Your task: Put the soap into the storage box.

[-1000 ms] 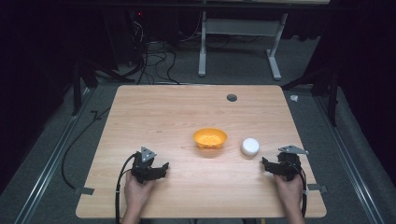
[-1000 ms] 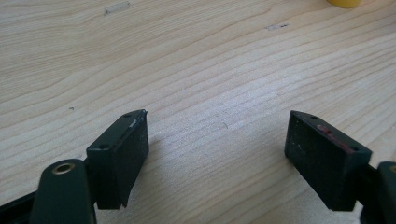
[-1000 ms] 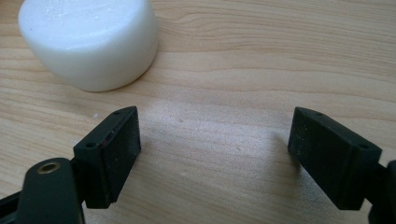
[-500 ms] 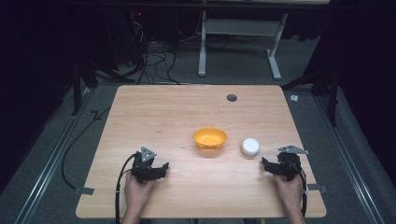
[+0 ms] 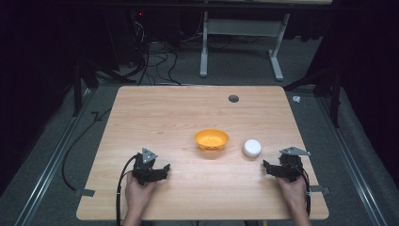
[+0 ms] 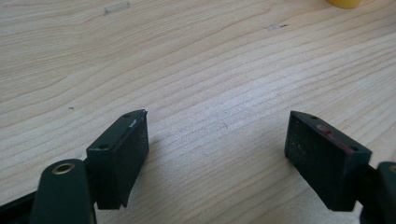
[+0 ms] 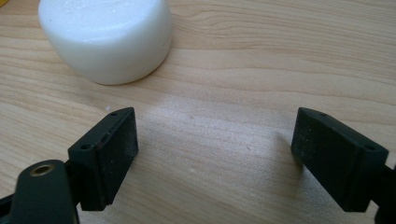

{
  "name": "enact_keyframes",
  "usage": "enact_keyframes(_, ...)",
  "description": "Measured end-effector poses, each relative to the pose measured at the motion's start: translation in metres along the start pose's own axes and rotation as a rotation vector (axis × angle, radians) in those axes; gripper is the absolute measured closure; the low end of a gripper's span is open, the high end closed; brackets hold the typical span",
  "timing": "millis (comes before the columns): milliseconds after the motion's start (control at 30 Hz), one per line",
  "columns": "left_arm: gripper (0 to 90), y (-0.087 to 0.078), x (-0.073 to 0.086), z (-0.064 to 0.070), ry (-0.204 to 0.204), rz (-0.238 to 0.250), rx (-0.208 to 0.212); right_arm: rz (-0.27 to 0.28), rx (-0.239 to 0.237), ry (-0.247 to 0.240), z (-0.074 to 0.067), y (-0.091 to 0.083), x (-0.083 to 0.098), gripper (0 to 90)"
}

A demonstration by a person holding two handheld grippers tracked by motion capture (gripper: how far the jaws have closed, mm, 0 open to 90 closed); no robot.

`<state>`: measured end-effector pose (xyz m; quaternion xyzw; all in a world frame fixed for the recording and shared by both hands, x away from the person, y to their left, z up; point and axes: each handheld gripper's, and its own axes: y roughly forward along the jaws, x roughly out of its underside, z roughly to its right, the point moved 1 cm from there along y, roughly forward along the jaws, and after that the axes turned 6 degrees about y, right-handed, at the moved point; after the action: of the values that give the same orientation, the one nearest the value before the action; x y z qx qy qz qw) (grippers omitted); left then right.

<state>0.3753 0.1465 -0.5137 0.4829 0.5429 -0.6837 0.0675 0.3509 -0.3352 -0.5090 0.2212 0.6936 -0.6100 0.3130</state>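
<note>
A white puck (image 5: 252, 147) is seen on the wooden table (image 5: 179, 113), just ahead-left of the right gripper (image 7: 215, 154), beside an orange bowl (image 5: 211, 139). Both the right and left gripper (image 6: 217, 156) are held spread wide, empty.

This looks like a lab or test room, though the dark surroundings leave it uncertain. A bare wooden desk (image 5: 164, 117) stands on grey carpet (image 5: 47, 179), with tangled cables (image 5: 155, 61) on the floor behind it and the white metal legs of another desk (image 5: 277, 56) beyond.
</note>
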Motion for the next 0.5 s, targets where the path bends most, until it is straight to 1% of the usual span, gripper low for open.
enact_keyframes(367,22.1,0.0,0.0001,0.0001,0.001,0.0,0.001,-0.001,0.012,0.011,-0.0003,-0.0006,0.0004,15.5)
enact_keyframes(500,22.2,0.0,0.0001,0.0001,0.0,0.002,0.0,0.005,0.014,0.016,0.0006,-0.0009,0.0006,17.0)
